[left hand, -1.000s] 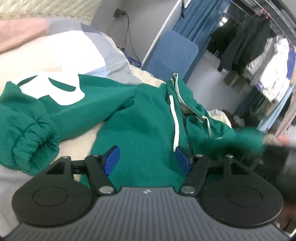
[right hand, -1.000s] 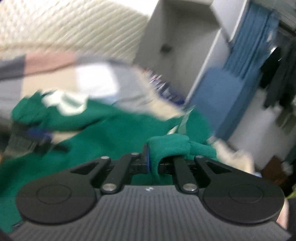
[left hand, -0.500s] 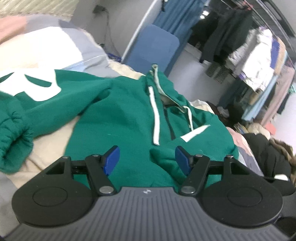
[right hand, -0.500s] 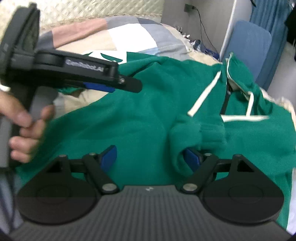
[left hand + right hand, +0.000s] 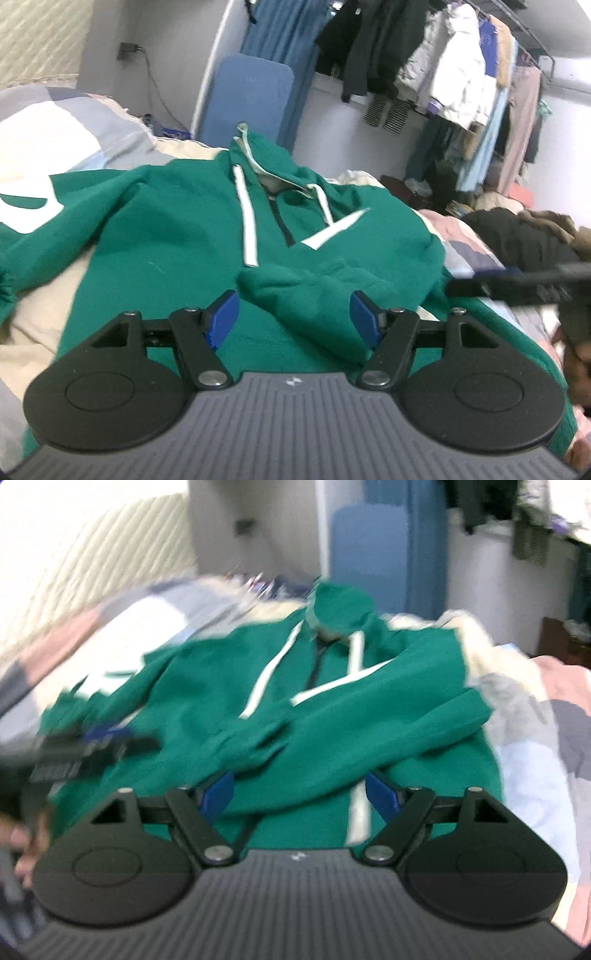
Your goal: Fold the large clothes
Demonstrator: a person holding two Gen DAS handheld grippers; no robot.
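A green hoodie (image 5: 177, 221) with white drawstrings lies face up on the bed, hood at the far end. One sleeve (image 5: 369, 738) is folded across its chest, and the cuff (image 5: 303, 291) rests near the middle. My left gripper (image 5: 293, 321) hovers open just short of that cuff, nothing between its blue pads (image 5: 221, 319). My right gripper (image 5: 300, 795) is open too, over the folded sleeve, with no cloth pinched; this view is blurred. Each gripper shows in the other's view: the right gripper (image 5: 517, 284) at the right edge, the left gripper (image 5: 92, 749) at the left.
The bed has a patchwork quilt (image 5: 55, 125) in grey, white and pink. A dark pile of clothes (image 5: 517, 236) lies on the bed's right side. Beyond the bed stand a blue padded board (image 5: 251, 99) and a rack of hanging clothes (image 5: 443, 66).
My right gripper has opened and let go of the green cuff, which now lies across the hoodie's chest. Both grippers have shifted sideways and rolled; the left stays open.
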